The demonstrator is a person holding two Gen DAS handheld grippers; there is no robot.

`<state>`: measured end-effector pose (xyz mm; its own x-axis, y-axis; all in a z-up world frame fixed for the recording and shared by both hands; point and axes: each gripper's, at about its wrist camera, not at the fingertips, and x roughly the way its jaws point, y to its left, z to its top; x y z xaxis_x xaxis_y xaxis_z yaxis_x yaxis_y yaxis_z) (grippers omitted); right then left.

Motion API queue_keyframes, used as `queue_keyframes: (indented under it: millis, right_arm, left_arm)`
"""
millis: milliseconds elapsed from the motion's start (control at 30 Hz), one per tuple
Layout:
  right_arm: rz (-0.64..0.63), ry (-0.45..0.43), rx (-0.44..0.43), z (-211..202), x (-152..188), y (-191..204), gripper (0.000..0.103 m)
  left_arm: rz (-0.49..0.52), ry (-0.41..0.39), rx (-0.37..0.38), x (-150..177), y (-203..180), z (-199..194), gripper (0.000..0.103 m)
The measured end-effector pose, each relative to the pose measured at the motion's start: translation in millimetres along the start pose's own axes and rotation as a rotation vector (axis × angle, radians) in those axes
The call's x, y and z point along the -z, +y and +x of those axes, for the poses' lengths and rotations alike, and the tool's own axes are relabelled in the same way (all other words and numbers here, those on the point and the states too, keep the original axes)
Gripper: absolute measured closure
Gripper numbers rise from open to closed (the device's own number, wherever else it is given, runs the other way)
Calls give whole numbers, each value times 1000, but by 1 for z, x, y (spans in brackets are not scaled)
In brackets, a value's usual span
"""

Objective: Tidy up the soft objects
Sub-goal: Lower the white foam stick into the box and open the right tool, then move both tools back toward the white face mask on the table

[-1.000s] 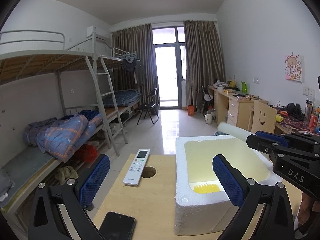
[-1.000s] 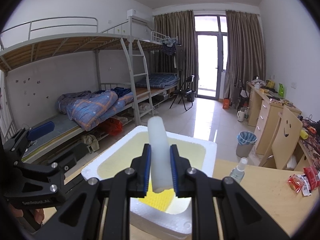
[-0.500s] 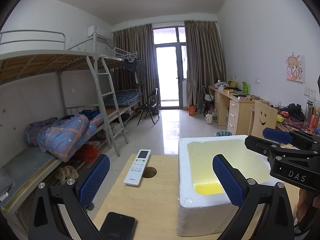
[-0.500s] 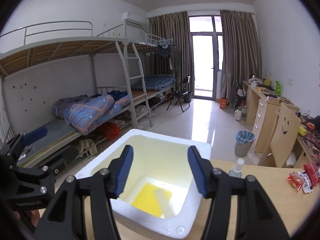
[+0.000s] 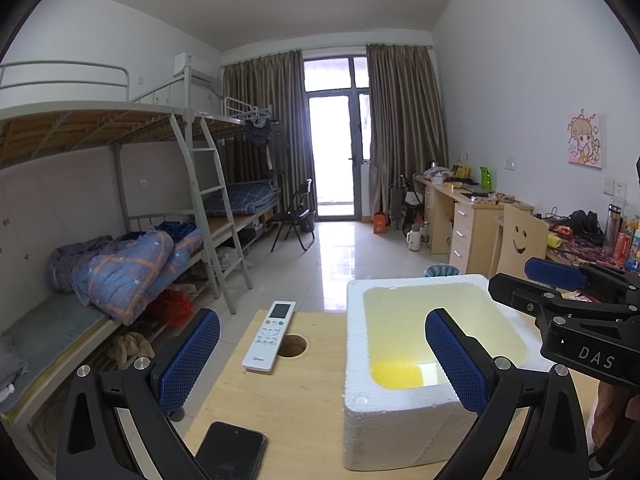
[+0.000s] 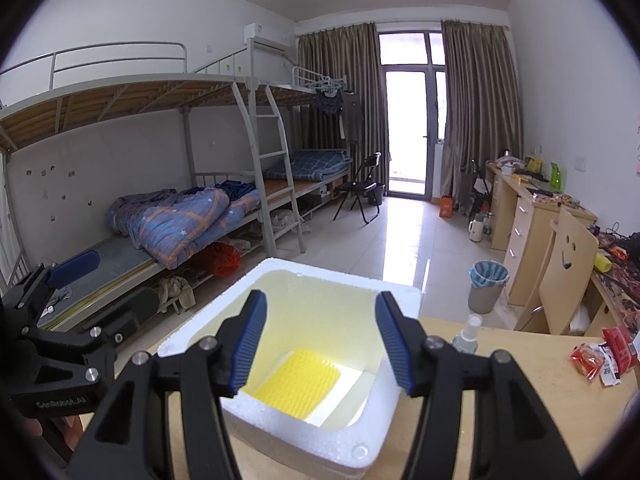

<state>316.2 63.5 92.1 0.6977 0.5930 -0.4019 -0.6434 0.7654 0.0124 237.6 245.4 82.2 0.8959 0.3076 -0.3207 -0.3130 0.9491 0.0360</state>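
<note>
A white foam box [image 5: 400,424] [image 6: 344,452] stands on the wooden table [image 5: 304,420]. A yellow ridged pad [image 6: 298,384] lies on its floor, also seen in the left wrist view [image 5: 394,374]. A pale strip beside the pad at the box bottom [image 6: 352,384] may be the white foam roll; I cannot tell. My right gripper [image 6: 322,340] is open and empty above the box opening; it shows from the side in the left wrist view [image 5: 568,280]. My left gripper [image 5: 320,356] is open and empty, left of the box.
A white remote control [image 5: 270,336] and a black phone [image 5: 230,456] lie on the table left of the box, near a round cable hole [image 5: 292,346]. A spray bottle [image 6: 466,334] and snack packets [image 6: 600,356] lie to the right. Bunk beds stand at the left.
One second ago my right gripper was shut on a white foam roll over the box. It has opened, the roll has dropped out of the grip, and the jaws now stand wider.
</note>
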Motion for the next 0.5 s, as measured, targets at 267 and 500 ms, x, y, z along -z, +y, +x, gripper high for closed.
queue_keyframes:
  millis: [267,500]
  right_arm:
    - [6,-27,41,-33,0,1,34]
    - [23,-62,82,-70,5,1,8]
  left_arm:
    - [-12,-27,34,-1,-7,-31,0]
    - [-6,-45,60,2,-12,-72,0]
